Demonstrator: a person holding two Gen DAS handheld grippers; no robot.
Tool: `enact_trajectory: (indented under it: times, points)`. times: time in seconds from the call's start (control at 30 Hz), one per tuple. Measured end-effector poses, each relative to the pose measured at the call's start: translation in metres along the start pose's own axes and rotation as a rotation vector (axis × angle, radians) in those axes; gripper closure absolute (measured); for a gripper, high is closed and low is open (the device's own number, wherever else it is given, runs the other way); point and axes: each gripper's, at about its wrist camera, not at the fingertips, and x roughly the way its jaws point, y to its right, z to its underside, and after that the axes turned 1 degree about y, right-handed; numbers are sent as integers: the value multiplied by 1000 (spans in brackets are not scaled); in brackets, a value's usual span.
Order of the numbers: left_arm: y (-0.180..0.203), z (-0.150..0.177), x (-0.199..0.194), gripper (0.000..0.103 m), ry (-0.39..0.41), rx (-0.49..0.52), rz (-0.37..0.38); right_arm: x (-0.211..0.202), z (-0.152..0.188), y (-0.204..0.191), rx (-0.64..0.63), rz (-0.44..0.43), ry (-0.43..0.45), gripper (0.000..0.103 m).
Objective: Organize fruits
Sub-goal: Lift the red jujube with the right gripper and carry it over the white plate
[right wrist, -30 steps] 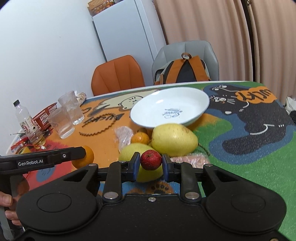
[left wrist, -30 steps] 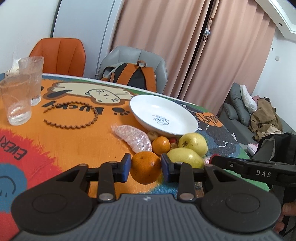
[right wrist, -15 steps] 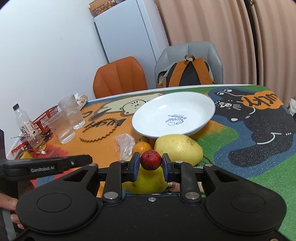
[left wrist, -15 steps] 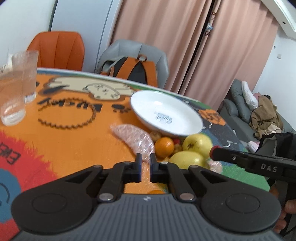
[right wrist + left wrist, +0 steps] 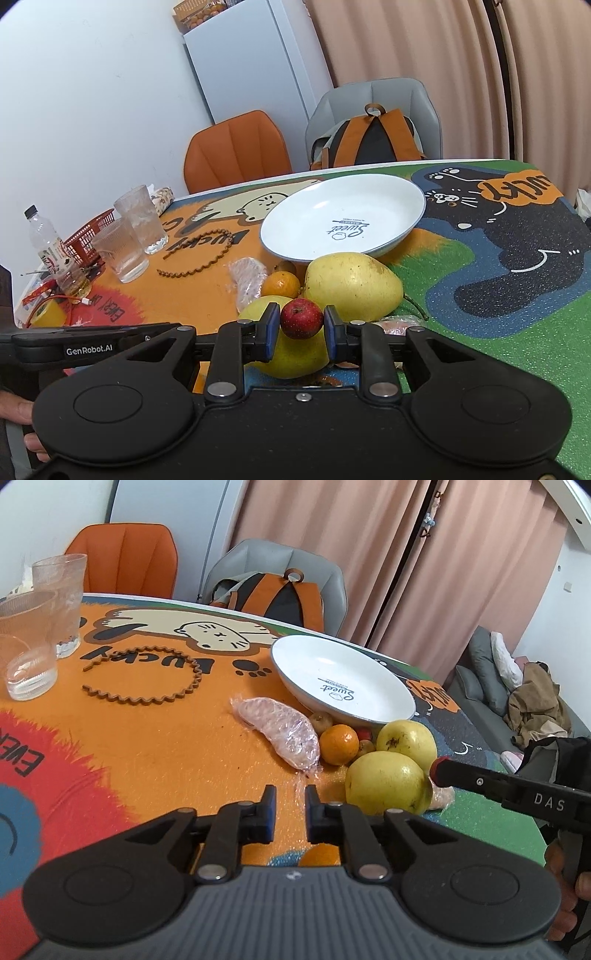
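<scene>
My right gripper (image 5: 300, 330) is shut on a small red fruit (image 5: 301, 318), held above a yellow pear (image 5: 288, 350). A second yellow pear (image 5: 352, 286), a small orange (image 5: 280, 285) and a plastic-wrapped piece (image 5: 246, 278) lie in front of the white plate (image 5: 406, 221). My left gripper (image 5: 289, 814) is slightly open and empty above the mat, near the wrapped piece (image 5: 280, 734), the small orange (image 5: 338, 744) and both pears (image 5: 386, 782) (image 5: 406, 738). An orange (image 5: 319, 854) lies on the mat just under the left gripper, mostly hidden. The plate (image 5: 295, 672) is empty.
Two glasses (image 5: 33, 642) and a brown bead ring (image 5: 144, 675) lie on the left of the cartoon mat. A bottle (image 5: 51, 251) and red basket (image 5: 88, 236) sit at the far left edge. Chairs with a backpack (image 5: 369, 140) stand behind the table.
My left gripper let go of the orange, which now lies below it, shut, then opened a little. My right gripper lifted slightly with the red fruit still held.
</scene>
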Motion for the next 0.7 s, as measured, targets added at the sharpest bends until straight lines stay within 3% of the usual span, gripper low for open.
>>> enact_trajectory:
  times: [0.17, 0.27, 0.7]
  points:
    - [5, 4, -10, 36, 14, 6, -6, -7, 2, 0, 0, -3, 13, 79]
    - [9, 8, -14, 31, 24, 17, 2, -9, 6, -1, -1, -3, 12, 79]
    - [18, 30, -7, 30, -7, 26, 24, -24, 21, 0, 10, 13, 6, 79]
